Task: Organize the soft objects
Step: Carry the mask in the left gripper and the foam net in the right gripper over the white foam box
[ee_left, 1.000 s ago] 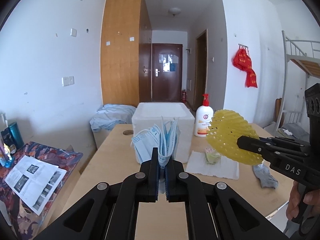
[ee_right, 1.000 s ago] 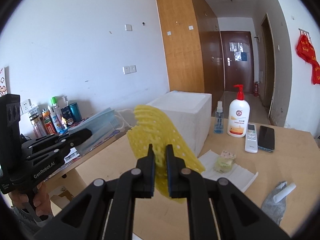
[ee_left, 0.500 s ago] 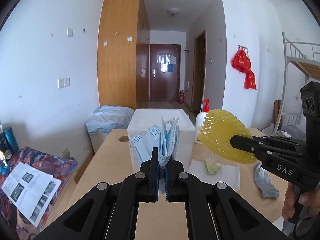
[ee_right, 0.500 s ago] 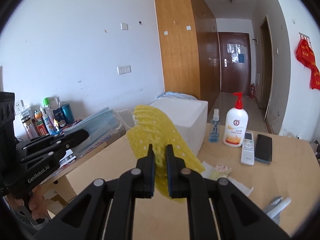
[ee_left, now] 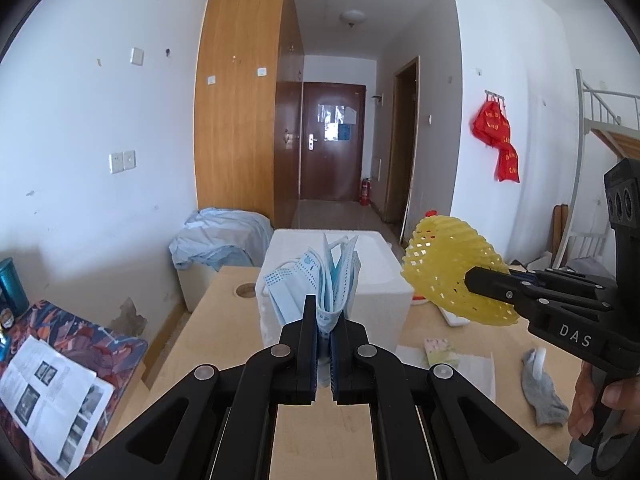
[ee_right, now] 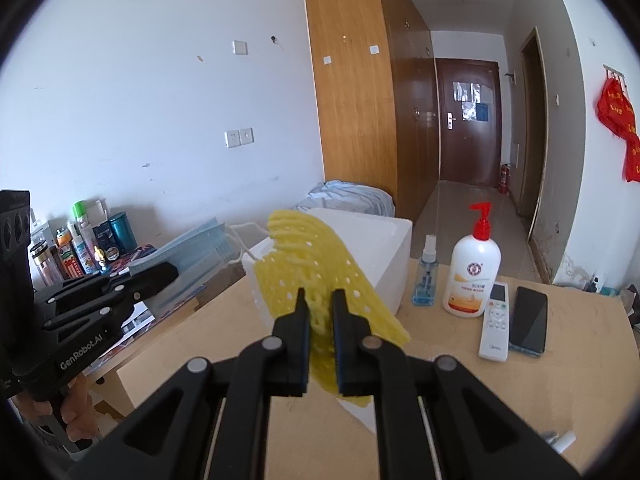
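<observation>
Over the last second both tools have risen above the wooden surface (ee_left: 224,344) toward the white foam box (ee_left: 376,280), the left tool (ee_left: 324,316) clamped on the bundle of blue face masks (ee_left: 320,276) and the right tool (ee_right: 321,312) on the yellow foam mesh sleeve (ee_right: 316,268), likely ready for dropping in.

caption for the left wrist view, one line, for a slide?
Left tongs clamp a bundle of blue face masks above the table; right tongs hold a yellow foam net alongside.
</observation>
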